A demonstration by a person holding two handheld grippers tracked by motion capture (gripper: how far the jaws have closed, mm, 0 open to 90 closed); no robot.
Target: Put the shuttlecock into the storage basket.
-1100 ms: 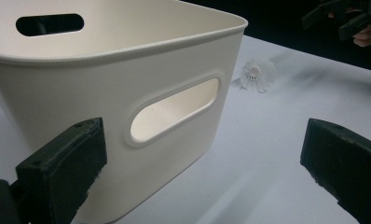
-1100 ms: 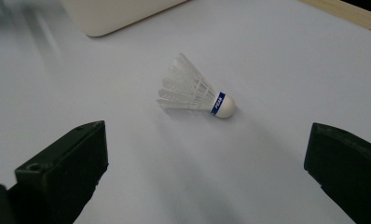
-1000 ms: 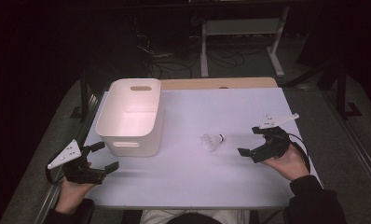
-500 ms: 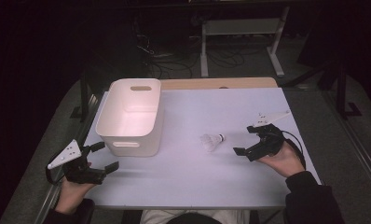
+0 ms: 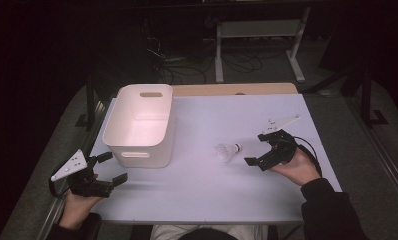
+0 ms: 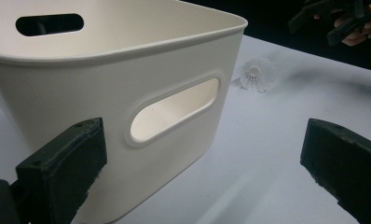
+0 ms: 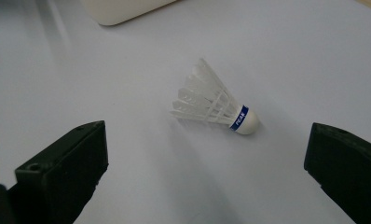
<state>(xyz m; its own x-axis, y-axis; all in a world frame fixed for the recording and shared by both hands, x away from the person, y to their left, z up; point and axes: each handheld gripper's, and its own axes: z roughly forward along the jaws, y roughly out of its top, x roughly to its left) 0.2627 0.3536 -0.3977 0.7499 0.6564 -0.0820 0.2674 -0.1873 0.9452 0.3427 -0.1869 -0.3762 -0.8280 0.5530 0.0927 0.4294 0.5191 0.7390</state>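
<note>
In the high view, a white rectangular plastic bin (image 5: 139,125) is sitting by the left edge of the pale bench (image 5: 212,190), and a white feathered shuttlecock (image 5: 227,151) is lying near the bench's middle; the left tongs (image 5: 109,168) are gaping at the near left corner, the right tongs (image 5: 258,149) spread just beside the shuttlecock. In the left gripper view, the bin's handle slot (image 6: 174,111) is showing between parted jaws. In the right gripper view, the shuttlecock (image 7: 215,102), blue-banded at its cork, is lying on its side between wide jaws, untouched.

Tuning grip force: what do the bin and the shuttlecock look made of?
Bin: looks like moulded plastic, cream-white with a smooth satin sheen; rounded rim and moulded-in handle slot.
Shuttlecock: thin white vanes, feather or synthetic, can't tell; the rounded white cap looks like cork or foam, with a blue printed band. Appears light and crushable.
</note>
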